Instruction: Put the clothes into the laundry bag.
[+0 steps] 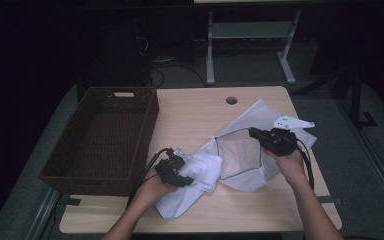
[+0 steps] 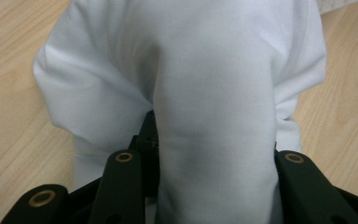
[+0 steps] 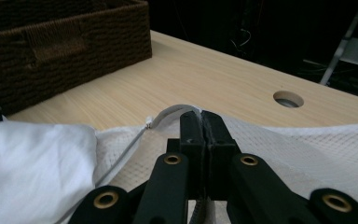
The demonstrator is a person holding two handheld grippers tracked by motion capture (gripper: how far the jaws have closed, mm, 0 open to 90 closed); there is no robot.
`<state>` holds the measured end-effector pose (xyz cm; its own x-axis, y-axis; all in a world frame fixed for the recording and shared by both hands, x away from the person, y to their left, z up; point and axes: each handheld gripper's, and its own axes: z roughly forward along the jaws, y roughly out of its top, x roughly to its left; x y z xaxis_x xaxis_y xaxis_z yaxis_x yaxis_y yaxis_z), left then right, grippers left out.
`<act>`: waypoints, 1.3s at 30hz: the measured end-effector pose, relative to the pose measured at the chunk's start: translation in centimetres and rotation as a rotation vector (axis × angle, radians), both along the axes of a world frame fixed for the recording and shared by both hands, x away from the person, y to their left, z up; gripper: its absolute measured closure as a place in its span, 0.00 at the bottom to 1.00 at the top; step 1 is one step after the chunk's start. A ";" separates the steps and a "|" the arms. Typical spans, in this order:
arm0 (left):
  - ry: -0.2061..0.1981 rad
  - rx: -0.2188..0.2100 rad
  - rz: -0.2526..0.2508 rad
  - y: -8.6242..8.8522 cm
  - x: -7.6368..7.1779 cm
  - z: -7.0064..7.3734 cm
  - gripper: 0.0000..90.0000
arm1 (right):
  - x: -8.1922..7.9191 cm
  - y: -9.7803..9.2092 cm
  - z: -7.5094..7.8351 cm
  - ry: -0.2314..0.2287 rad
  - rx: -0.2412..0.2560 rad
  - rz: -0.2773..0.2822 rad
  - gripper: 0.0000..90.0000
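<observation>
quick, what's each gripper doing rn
left gripper: closed on the white garment
right gripper: closed on the mesh bag's rim

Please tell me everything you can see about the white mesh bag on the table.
The white mesh laundry bag looks like thin netted fabric with a dark-edged mouth held open. It lies crumpled on the light wooden table. The right tongs are shut on its rim, and the white folded cloth garment, clamped by the left tongs, touches its mouth.

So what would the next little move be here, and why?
Probably the left gripper pushes the white cloth garment rightward into the white mesh laundry bag. That gripper is clamped on a fold of the cloth, and the right gripper pinches the bag's rim, holding its mouth open toward the cloth.
</observation>
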<state>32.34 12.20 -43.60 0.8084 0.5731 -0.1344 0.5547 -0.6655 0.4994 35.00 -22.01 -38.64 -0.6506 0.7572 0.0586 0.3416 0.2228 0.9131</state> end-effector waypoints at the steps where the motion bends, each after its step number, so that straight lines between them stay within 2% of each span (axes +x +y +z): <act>1: 0.000 0.000 -0.001 0.0 0.0 0.0 0.66 | 0.0 -0.1 0.3 -0.001 0.007 0.002 0.97; 5: 0.000 -0.001 -0.002 0.0 0.0 0.0 0.66 | 0.0 -0.3 0.8 -0.023 0.023 0.008 0.97; 11: 0.000 -0.007 -0.003 0.1 0.0 0.1 0.67 | 0.0 -0.6 0.6 -0.013 0.028 0.011 0.97; 19: 0.004 -0.033 -0.037 0.4 -0.5 0.8 0.69 | 0.1 -0.4 0.3 0.000 0.020 0.019 0.98; 22: -0.014 -0.034 -0.061 0.3 -0.9 1.6 0.69 | 0.1 -0.3 0.1 0.004 0.007 0.021 0.98; 26: -0.043 -0.070 -0.112 0.2 -1.6 2.9 0.69 | 0.1 -0.2 -0.2 0.011 -0.007 0.029 0.98; 33: -0.074 -0.102 -0.179 -0.4 -2.3 4.0 0.69 | -0.3 -0.1 -0.7 0.038 -0.029 0.050 0.98; 37: -0.087 -0.090 -0.242 -1.1 -2.2 4.4 0.69 | -0.6 0.1 -0.8 0.050 -0.042 0.064 0.98; 39: -0.094 -0.092 -0.258 -1.4 -2.1 4.5 0.69 | -0.7 0.2 -0.8 0.054 -0.050 0.074 0.98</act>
